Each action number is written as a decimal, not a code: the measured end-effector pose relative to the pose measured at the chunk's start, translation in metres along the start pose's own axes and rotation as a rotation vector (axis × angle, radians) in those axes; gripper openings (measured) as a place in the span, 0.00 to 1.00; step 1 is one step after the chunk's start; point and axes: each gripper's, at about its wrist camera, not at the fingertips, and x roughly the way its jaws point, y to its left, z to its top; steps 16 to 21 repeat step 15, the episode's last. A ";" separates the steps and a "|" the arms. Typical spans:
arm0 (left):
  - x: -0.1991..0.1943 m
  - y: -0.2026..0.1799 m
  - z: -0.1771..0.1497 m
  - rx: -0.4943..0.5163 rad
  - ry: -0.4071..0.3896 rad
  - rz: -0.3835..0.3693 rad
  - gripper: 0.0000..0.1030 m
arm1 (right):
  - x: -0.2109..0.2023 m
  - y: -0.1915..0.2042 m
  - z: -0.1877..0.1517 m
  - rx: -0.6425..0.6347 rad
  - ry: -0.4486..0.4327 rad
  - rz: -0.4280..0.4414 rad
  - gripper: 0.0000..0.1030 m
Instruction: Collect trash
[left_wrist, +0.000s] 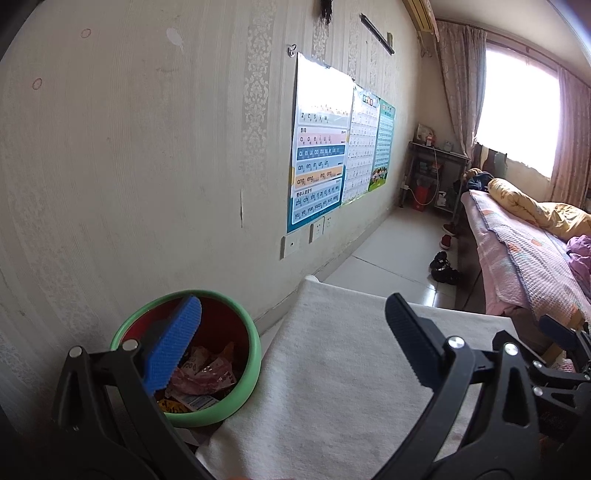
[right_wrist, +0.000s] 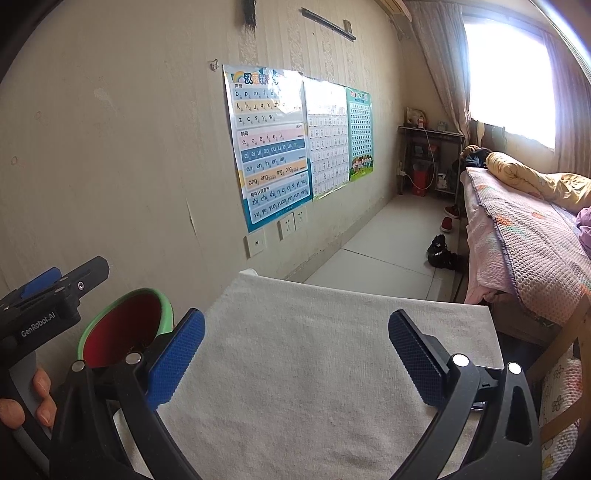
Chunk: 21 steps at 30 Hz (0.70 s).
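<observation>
Bedroom with wall charts and a bed on the right: the cloth-covered bench (right_wrist: 314, 369) shows no litter, wrappers (left_wrist: 201, 373) already lie in the green-rimmed bin (left_wrist: 255, 354) at its left, and both the left hand-held gripper (left_wrist: 295, 343) and right hand-held gripper (right_wrist: 295, 354) hover with jaws apart, holding nothing, so collecting looks nearly finished.

matt white cloth (right_wrist: 332, 369); smooth green-rimmed plastic bin (left_wrist: 255, 354); crinkled wrappers (left_wrist: 203, 376).

We see daylight from the window (left_wrist: 517, 110), blown out | soft shadows | poster (left_wrist: 321, 88) glare | fisheye-bent, dark edges
</observation>
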 end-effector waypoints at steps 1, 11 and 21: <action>0.000 0.000 0.000 -0.002 0.000 0.000 0.95 | 0.001 0.000 -0.001 0.002 0.004 -0.002 0.94; 0.001 0.005 -0.001 -0.018 0.006 0.005 0.95 | 0.006 -0.003 -0.006 0.010 0.041 -0.005 0.94; 0.005 0.014 -0.004 -0.029 0.019 0.011 0.95 | 0.014 -0.010 -0.019 0.018 0.100 -0.042 0.94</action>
